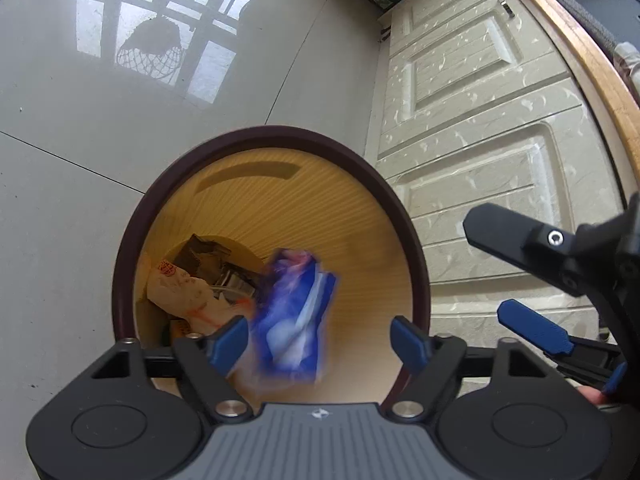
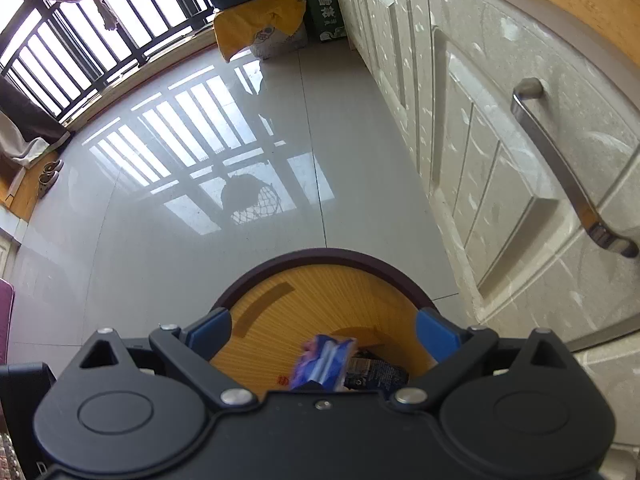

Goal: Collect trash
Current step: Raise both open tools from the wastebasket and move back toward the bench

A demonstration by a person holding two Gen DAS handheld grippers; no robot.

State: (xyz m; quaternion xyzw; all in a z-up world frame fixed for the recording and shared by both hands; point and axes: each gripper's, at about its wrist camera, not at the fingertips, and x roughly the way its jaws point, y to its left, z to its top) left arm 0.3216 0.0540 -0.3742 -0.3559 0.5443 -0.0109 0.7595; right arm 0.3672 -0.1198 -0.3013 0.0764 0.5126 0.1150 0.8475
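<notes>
A round bin with a dark brown rim (image 1: 272, 132) and a yellow ribbed inside stands on the floor below both grippers. My left gripper (image 1: 320, 340) is open over its mouth. A blue and white wrapper (image 1: 294, 312) shows blurred between the blue pads, touching neither. At the bottom lie a crumpled white bag with red print (image 1: 184, 292) and dark scraps (image 1: 204, 252). My right gripper (image 1: 504, 276) is open beside the bin's right edge. In the right wrist view, that gripper (image 2: 324, 328) is empty above the rim (image 2: 320, 256), with the wrapper (image 2: 324, 360) below it.
Cream cabinet doors (image 1: 480, 120) run along the right of the bin, with a metal handle (image 2: 560, 168) close by. Glossy grey floor tiles (image 2: 200, 220) stretch to a barred window. A green box (image 2: 324, 0) and a yellow bag (image 2: 260, 20) sit at the far end.
</notes>
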